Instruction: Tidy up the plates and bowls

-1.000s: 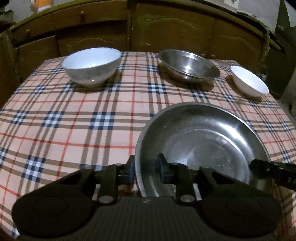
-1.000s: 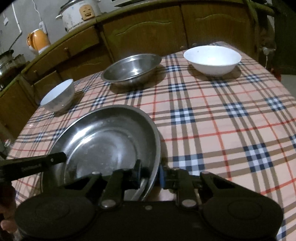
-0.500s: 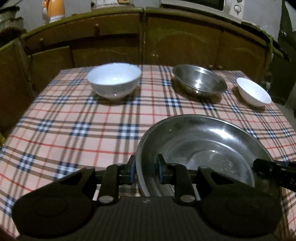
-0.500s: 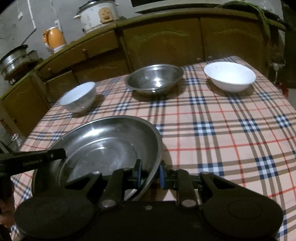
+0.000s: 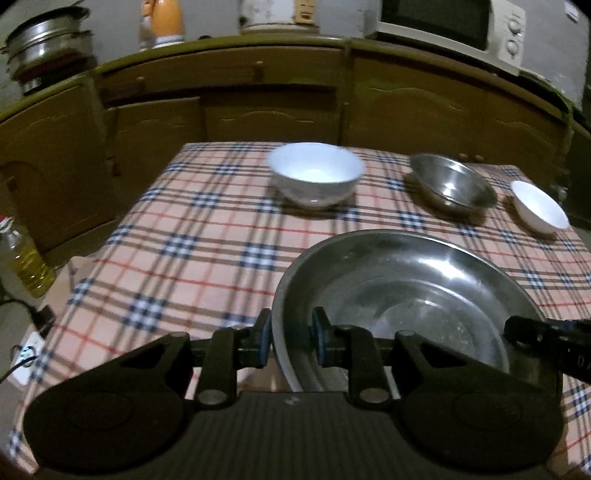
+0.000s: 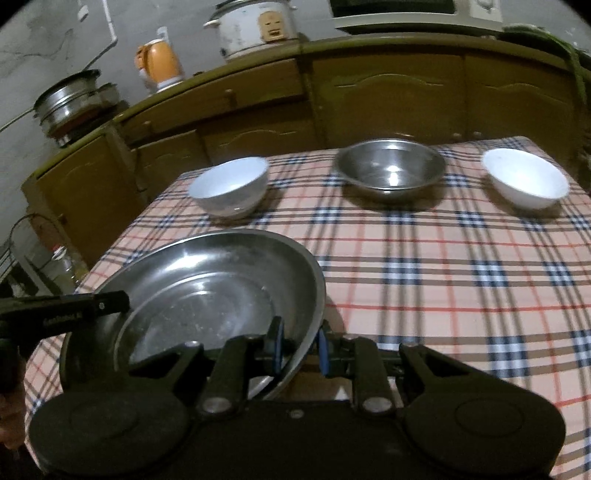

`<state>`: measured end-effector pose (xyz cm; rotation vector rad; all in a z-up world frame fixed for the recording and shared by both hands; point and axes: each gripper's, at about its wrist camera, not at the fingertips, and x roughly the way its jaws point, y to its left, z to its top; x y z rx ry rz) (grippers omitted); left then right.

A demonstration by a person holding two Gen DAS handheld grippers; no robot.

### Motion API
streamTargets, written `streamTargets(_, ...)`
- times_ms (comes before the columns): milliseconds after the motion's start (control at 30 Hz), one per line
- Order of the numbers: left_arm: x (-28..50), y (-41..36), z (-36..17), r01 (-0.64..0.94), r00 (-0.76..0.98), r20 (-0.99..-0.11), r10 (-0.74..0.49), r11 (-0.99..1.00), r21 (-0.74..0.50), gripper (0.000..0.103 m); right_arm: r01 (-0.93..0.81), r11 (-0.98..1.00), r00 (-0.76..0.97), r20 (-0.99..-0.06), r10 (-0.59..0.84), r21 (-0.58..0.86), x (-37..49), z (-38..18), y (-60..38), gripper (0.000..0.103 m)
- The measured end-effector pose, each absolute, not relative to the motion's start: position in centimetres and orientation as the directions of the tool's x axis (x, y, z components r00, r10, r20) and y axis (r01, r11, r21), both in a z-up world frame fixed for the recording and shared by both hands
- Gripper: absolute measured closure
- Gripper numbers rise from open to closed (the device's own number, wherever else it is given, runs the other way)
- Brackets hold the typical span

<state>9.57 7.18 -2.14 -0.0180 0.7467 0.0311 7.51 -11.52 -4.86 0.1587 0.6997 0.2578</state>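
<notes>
Four dishes show in all: two white bowls, one large [image 6: 229, 186] and one smaller [image 6: 524, 182], and two steel ones, a wide shallow steel plate [image 6: 207, 291] and a deeper steel bowl [image 6: 390, 170]. Two grippers, left [image 5: 291, 341] and right [image 6: 299, 345]. On the counter: one rice cooker [image 6: 255, 27], one orange kettle [image 6: 159, 65], and what looks like two stacked steel pots [image 6: 74, 103], though blur hides the count.

Your left gripper [image 5: 290, 341] is matte black, with two rounded side lobes, silver pivot screws on the finger links and blue pads [image 5: 263, 339] at the tips. Your right gripper [image 6: 300, 345] looks the same; faint lettering marks the left one's body seen beside it.
</notes>
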Motion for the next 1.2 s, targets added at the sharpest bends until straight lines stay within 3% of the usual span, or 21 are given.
streamTargets(500,8.4,14.7,-3.2,-0.155,0.703,-0.702,0.111,0.988,0.000,0.080,-0.272,0.939,0.700,-0.627,0.342,0.209,8.0,-6.3,-2.9,0.078)
streamTargets(1200,9.8,17.8,-5.9,-0.178,0.685,-0.720,0.110,0.984,-0.019,0.080,-0.274,0.942,0.690,-0.643,0.334,0.195,9.1,-8.7,0.5,0.077)
